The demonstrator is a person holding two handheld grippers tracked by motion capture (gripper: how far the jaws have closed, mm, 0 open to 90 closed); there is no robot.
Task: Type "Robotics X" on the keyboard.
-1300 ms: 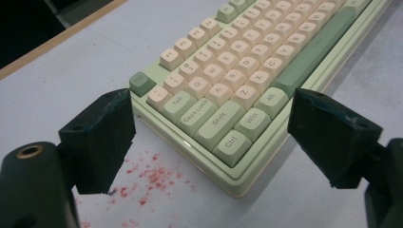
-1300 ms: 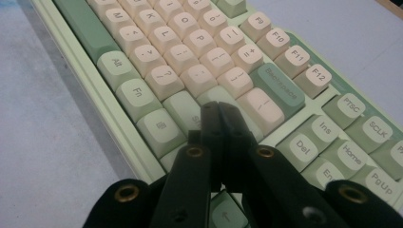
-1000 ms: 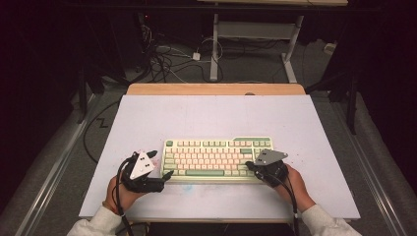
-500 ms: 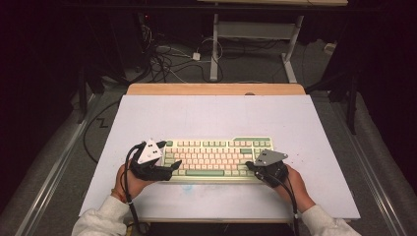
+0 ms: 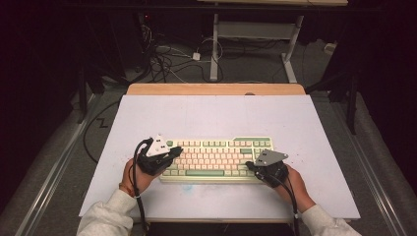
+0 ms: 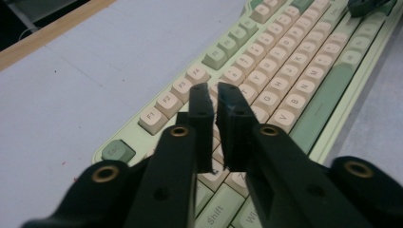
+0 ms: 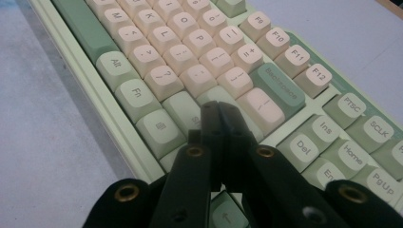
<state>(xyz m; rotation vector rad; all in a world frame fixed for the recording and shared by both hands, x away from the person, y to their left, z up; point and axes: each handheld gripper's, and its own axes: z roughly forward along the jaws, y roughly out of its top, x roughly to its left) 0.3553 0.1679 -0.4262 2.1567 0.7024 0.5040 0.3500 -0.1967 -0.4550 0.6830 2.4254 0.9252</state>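
Right now the keyboard [image 5: 216, 158] lies flat on the pale table top [image 5: 211, 115], stretched between the two tongs, with the left gripper [image 5: 173, 153] over its left end and the right gripper [image 5: 250, 166] over its right end, toward the near right corner. Seen along the left gripper [image 6: 217, 95], the two black jaws stand nearly together with only a thin slit between the tips; they have just been closing, and nothing is caught between them. Their tips hang above the keys just below the function row, past the green Esc key [image 6: 114, 151], and whether they touch a keycap cannot be told. Along the right gripper [image 7: 215, 110], the jaws are pressed together with nothing between them, their tip over the pale green key beside the Backspace key [image 7: 276, 90]; contact there cannot be judged either. Beyond both tongs, past the far edge of the keyboard, a broad stretch of bare table top runs up to the wooden strip [image 5: 216, 89] at the far edge. Outward of the left gripper there is open surface as far as the table's left edge, and outward of the right gripper a similar stretch to the right edge. Behind the tongs, toward the person, a narrower band of table remains between the keyboard's near edge and the table's near edge, where the hands and pale sleeves [image 5: 105, 216] come in.
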